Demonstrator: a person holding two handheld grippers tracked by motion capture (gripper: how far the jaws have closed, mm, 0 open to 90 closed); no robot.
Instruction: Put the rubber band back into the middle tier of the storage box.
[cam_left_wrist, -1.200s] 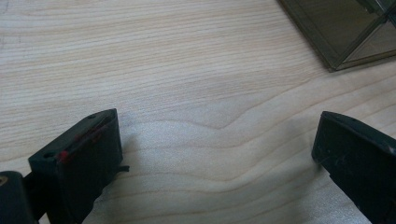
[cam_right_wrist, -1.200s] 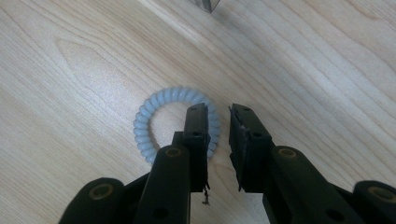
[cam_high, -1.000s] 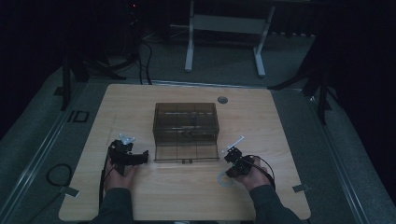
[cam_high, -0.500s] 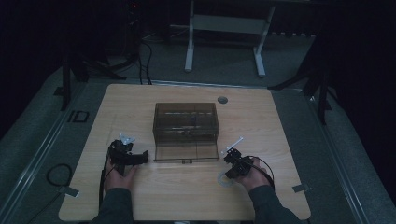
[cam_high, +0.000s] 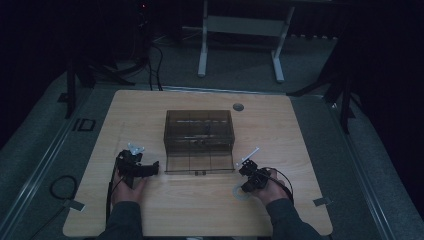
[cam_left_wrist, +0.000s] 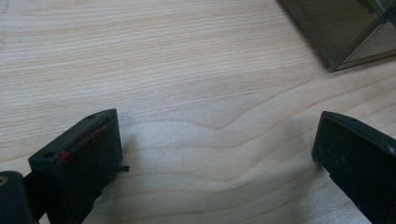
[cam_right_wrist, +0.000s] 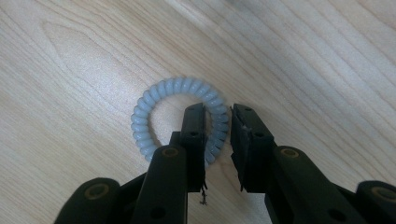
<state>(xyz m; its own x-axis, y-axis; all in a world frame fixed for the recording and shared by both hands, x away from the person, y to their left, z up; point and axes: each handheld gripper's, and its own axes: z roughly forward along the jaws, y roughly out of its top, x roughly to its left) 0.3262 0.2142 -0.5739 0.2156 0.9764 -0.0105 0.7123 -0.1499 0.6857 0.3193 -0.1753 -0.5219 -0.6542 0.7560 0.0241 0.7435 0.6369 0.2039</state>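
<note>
Right gripper view looks down my right gripper (cam_right_wrist: 218, 116) at a pale blue coil ring (cam_right_wrist: 180, 116) lying flat on the wooden table (cam_right_wrist: 70, 56). One of my jaws stands inside the ring's hole and the other just outside it, so the ring's near-right arc sits between them. The jaws are narrowly apart; I cannot tell whether they press the coil yet.

From the high view, the ring (cam_high: 243, 192) lies near the front right corner of the smoky clear box (cam_high: 199, 140), toward my side of the table, and my right gripper (cam_high: 250, 181) is over it with my right hand (cam_high: 272, 186) behind. The box stands at the table's middle, its inside split into compartments.

My left gripper (cam_high: 152, 168) rests just beside the box's front left corner, pointing toward it, with my left hand (cam_high: 126, 185) behind it. In the left gripper view my jaws are spread wide with bare wood between them, pinching nothing, and the box's corner (cam_left_wrist: 345, 32) shows ahead at the upper right, apart from both jaws.
</note>
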